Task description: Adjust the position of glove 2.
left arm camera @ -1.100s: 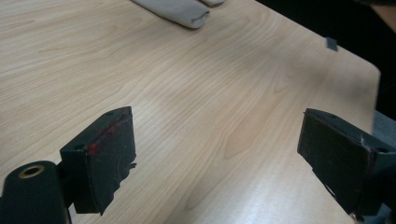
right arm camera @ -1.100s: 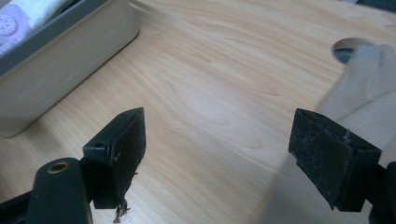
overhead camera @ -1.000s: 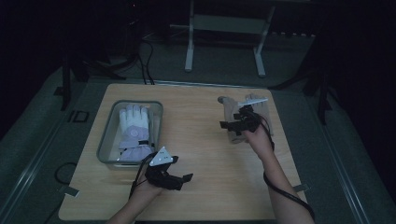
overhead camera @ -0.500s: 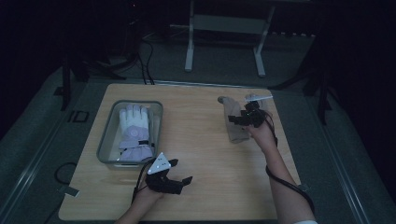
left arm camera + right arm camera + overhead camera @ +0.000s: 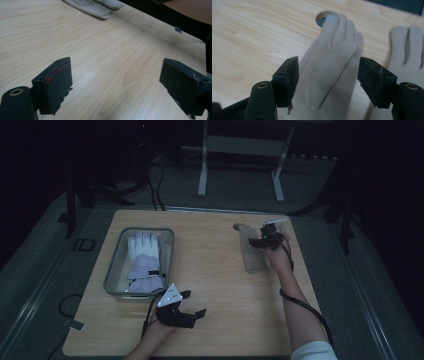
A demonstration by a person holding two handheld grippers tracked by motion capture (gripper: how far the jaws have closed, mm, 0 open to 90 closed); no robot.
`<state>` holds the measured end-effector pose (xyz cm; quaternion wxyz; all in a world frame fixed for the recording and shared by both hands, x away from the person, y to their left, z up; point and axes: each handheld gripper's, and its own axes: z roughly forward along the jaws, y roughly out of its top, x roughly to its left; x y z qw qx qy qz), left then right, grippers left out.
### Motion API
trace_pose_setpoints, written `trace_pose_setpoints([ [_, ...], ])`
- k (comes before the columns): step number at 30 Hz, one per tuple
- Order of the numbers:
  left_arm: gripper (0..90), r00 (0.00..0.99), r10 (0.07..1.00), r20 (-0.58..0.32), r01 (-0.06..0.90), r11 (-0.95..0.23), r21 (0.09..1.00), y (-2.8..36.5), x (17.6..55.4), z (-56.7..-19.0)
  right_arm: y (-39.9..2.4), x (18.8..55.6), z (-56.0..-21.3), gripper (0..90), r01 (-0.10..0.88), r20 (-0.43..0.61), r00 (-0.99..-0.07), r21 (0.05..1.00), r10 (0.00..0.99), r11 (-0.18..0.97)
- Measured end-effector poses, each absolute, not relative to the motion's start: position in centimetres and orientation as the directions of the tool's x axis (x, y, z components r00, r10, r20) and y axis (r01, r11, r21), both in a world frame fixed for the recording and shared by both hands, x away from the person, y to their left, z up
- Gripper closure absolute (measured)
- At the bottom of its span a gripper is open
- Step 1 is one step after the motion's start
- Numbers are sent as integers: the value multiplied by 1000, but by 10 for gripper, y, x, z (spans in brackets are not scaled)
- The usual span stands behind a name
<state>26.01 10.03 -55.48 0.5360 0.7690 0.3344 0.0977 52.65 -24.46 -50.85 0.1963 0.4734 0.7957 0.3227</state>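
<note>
The wooden table [image 5: 215, 285] took up the middle of the high view, with dark floor around it. At its left stood a clear bin [image 5: 114, 270] holding a white-and-lilac glove [image 5: 144, 260] whose fingers pointed toward the top of the frame. At the right of the table lay a beige glove [image 5: 251, 254], its long axis running from the top of the frame down, fingertips toward the far edge by a small round hole [image 5: 237, 226] in the tabletop. In the right gripper view this glove [image 5: 329, 67] ran up the middle of the frame, its cuff cut off at the bottom edge, and one fingertip covered part of the hole [image 5: 322, 18]; a second beige glove [image 5: 407, 50] lay beside it at the right, cut by the frame edge. The right gripper [image 5: 328, 82] straddled the glove, jaws just closing in and close to its sides; whether they pressed it was hard to tell. The left gripper [image 5: 186, 311] rested at the lower middle of the table, jaws wide with bare wood between them.
</note>
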Motion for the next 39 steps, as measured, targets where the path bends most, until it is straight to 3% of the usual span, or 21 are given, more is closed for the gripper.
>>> trace_pose_setpoints([
  [8, 116, 772, 602, -203, 401, -215, 890, 96, 259, -557, -234, 541, -533, 263, 675, -16, -426, 660, 904, 330],
  [14, 116, 772, 602, -206, 403, -212, 890, 95, 258, -558, -226, 541, -546, 343, 686, -59, -419, 634, 906, 358],
  [15, 116, 772, 601, -206, 404, -215, 889, 95, 257, -558, -224, 539, -545, 519, 682, -60, -428, 633, 902, 366],
  [16, 116, 772, 602, -206, 404, -214, 889, 95, 257, -558, -224, 539, -545, 519, 682, -60, -428, 633, 902, 366],
  [17, 116, 771, 602, -209, 408, -215, 887, 95, 257, -559, -223, 537, -542, 691, 688, -68, -432, 620, 899, 377],
  [21, 116, 770, 604, -204, 406, -218, 888, 95, 256, -559, -222, 534, -541, 791, 710, -39, -404, 616, 914, 340],
  [28, 116, 758, 619, -209, 411, -203, 889, 98, 258, -558, -217, 523, -528, 803, 745, 130, -373, 632, 919, 213],
  [39, 116, 752, 631, -189, 398, -206, 894, 96, 257, -555, -196, 459, -495, 802, 703, 234, -404, 698, 884, 137],
])
